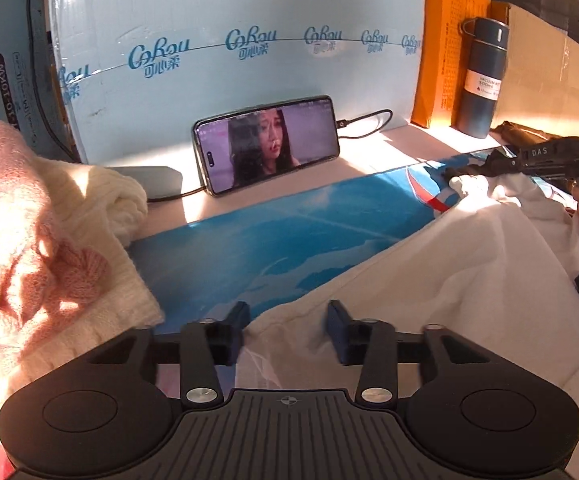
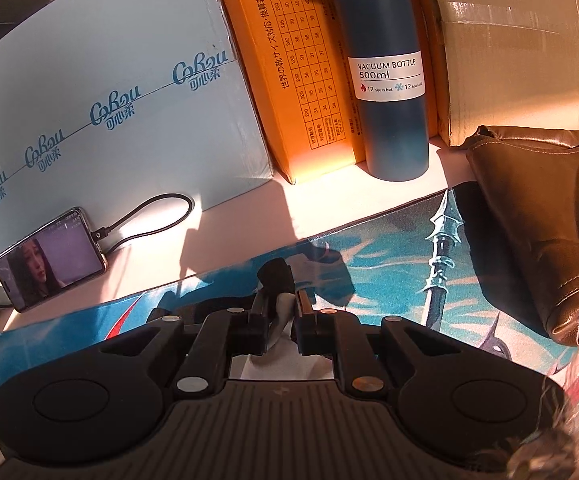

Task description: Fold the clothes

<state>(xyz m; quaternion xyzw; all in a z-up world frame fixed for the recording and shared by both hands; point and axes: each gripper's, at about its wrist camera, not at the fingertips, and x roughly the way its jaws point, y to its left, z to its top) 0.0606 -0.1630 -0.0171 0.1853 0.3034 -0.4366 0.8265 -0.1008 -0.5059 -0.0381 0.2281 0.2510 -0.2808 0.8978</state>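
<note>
A white garment (image 1: 449, 272) lies spread over the blue printed mat (image 1: 273, 236), reaching from the right side down to my left gripper. My left gripper (image 1: 288, 322) is open just above the garment's near edge, its jaws apart with cloth under them. My right gripper (image 2: 282, 312) is shut on a bunched corner of the white garment (image 2: 279, 320) and holds it above the mat (image 2: 389, 264). In the left wrist view the right gripper (image 1: 469, 174) shows at the far right, pinching the garment's far corner.
A pink and cream knit pile (image 1: 37, 248) lies at left. A phone (image 1: 267, 144) on a cable leans on a pale blue box (image 1: 229, 40). An orange box (image 2: 289, 80), a vacuum bottle (image 2: 385, 80), a cardboard box (image 2: 521, 40) and a brown leather garment (image 2: 541, 232) stand behind.
</note>
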